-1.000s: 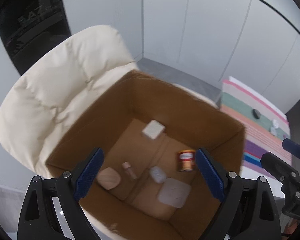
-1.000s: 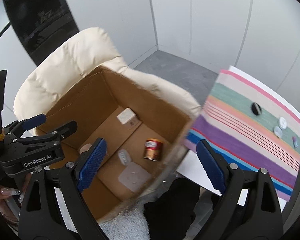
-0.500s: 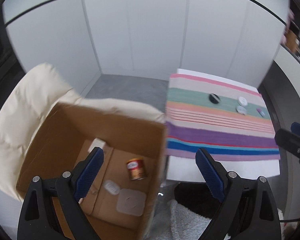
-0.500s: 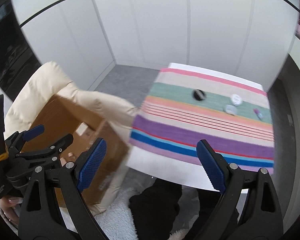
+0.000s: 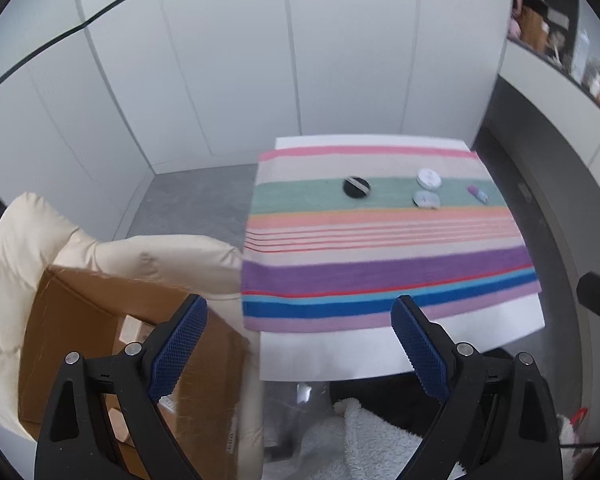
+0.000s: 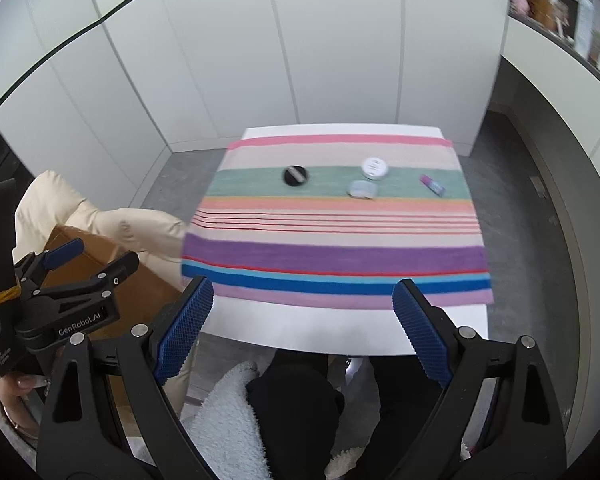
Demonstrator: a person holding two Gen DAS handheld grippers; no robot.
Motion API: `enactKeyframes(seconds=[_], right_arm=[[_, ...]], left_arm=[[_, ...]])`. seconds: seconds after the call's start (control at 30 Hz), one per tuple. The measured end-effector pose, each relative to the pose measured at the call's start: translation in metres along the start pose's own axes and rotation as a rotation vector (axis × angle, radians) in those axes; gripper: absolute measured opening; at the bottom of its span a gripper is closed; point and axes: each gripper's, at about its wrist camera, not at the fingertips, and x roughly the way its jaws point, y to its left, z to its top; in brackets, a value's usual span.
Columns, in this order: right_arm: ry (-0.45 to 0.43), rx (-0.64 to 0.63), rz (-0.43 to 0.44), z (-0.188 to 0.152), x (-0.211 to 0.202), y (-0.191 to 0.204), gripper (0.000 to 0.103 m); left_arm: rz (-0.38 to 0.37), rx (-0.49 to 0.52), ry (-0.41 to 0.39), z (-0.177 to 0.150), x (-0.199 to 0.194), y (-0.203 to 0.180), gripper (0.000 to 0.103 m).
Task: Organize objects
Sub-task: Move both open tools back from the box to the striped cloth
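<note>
Four small objects lie in a row on the green band of the striped cloth [image 6: 336, 240] covering the white table [image 6: 340, 328]: a round black puck with a pale stripe [image 6: 295, 175], a white round tin [image 6: 374, 167], a pale blue-grey compact [image 6: 362, 189] just in front of it, and a purple tube [image 6: 433, 184] farthest right. Left gripper [image 5: 298, 344] and right gripper [image 6: 302, 328] both hang spread wide and empty near the table's front edge. Off to the left, an open brown cardboard box [image 5: 100, 344] rests on a cream padded chair [image 5: 28, 264].

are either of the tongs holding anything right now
No. The left tongs and right tongs are both open and empty, above the near edge of the striped cloth.
</note>
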Motion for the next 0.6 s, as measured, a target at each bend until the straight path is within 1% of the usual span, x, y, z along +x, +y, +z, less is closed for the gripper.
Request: enactKeyframes(seconds=[0.17,0.3,0.37,0.53,0.6], right_arm=[[0.022,0.043,-0.013,-0.005,0.010,-0.035,0.093],[0.020,0.075,-0.013,-0.003,0.022,-0.058,0.093],[0.015,0.078,-0.022,0.001,0.030,-0.066,0.093],[0.019,0.092,-0.026,0.015,0.066,-0.086,0.093],[0.022,0.100,-0.019,0.022,0.086,-0.091,0.093]], left_arm=[[0.030,0.047,0.002,0.003,0.009,-0.014,0.094],[0.025,0.029,0.032,0.012,0.023,-0.021,0.094],[0.029,0.036,0.043,0.018,0.033,-0.029,0.094],[0.030,0.067,0.046,0.038,0.064,-0.052,0.094],[0.021,0.076,0.076,0.049,0.087,-0.061,0.094]])
